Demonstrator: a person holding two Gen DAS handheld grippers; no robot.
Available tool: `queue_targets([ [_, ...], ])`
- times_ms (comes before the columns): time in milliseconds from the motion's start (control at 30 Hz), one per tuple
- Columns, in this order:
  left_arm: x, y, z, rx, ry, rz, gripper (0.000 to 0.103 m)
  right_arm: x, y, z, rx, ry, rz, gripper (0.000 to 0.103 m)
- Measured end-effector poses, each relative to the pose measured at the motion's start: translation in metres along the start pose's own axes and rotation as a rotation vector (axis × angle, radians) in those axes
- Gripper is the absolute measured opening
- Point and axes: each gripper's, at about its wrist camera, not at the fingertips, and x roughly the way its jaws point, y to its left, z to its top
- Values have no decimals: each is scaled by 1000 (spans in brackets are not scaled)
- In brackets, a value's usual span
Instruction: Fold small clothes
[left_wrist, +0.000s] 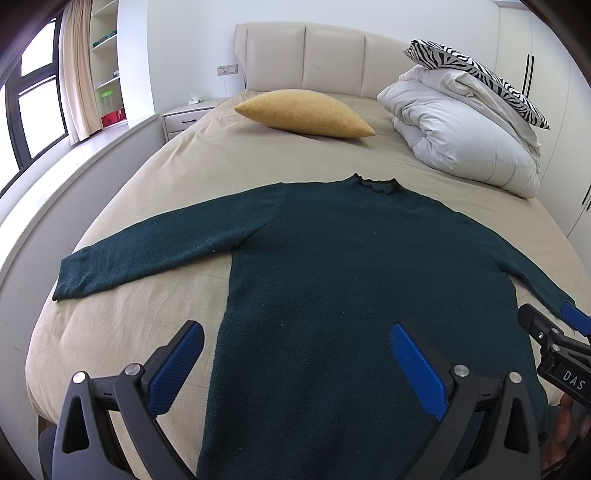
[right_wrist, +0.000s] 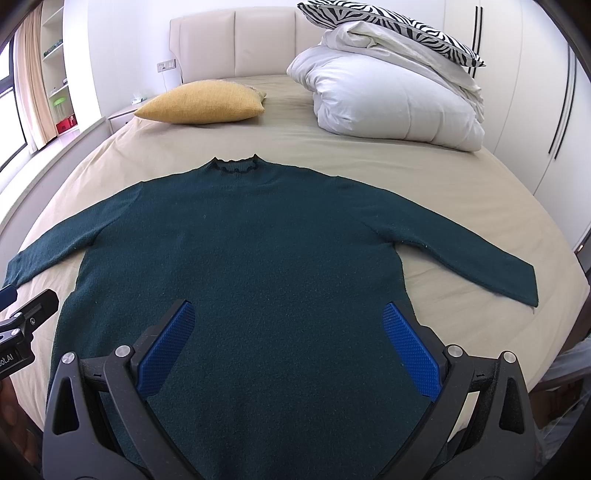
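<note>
A dark green long-sleeved sweater (left_wrist: 332, 258) lies flat on the beige bed sheet (left_wrist: 129, 317), collar toward the headboard, both sleeves spread out. It also shows in the right wrist view (right_wrist: 240, 251). My left gripper (left_wrist: 295, 354) is open and empty, above the sweater's lower left edge. My right gripper (right_wrist: 288, 332) is open and empty, above the sweater's lower right part. The right gripper also shows in the left wrist view (left_wrist: 554, 332) by the right sleeve; its state there cannot be told.
A yellow cushion (left_wrist: 306, 112) lies near the headboard. A folded white duvet (left_wrist: 461, 129) with a zebra pillow (left_wrist: 480, 70) sits at the far right. A nightstand (left_wrist: 184, 114) and a window ledge are left of the bed, white wardrobes are right.
</note>
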Motion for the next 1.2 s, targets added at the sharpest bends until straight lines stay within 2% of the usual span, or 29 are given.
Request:
queue_targets([
  [367, 7, 2, -6, -2, 13, -2, 103, 15, -28, 2, 70, 23, 1, 103],
  [500, 8, -3, -7, 12, 13, 8, 103, 27, -66, 3, 134, 37, -17, 103],
  [633, 12, -11, -5, 34, 16, 5, 103, 40, -135, 4, 267, 48, -35, 103],
  [833, 20, -20, 2, 10, 37, -55, 103, 58, -293, -19, 595, 31, -58, 102],
  [900, 27, -20, 4, -15, 60, -93, 103, 64, -346, -35, 721, 25, -53, 91],
  [1033, 44, -20, 8, -97, 97, -161, 103, 87, -437, -70, 913, 43, -57, 77],
  [1100, 52, -24, 9, -95, 108, -170, 103, 100, -467, -86, 987, 52, -60, 70],
  [1200, 63, -32, 9, -74, 106, -237, 103, 119, -497, -99, 1063, 15, -26, 58],
])
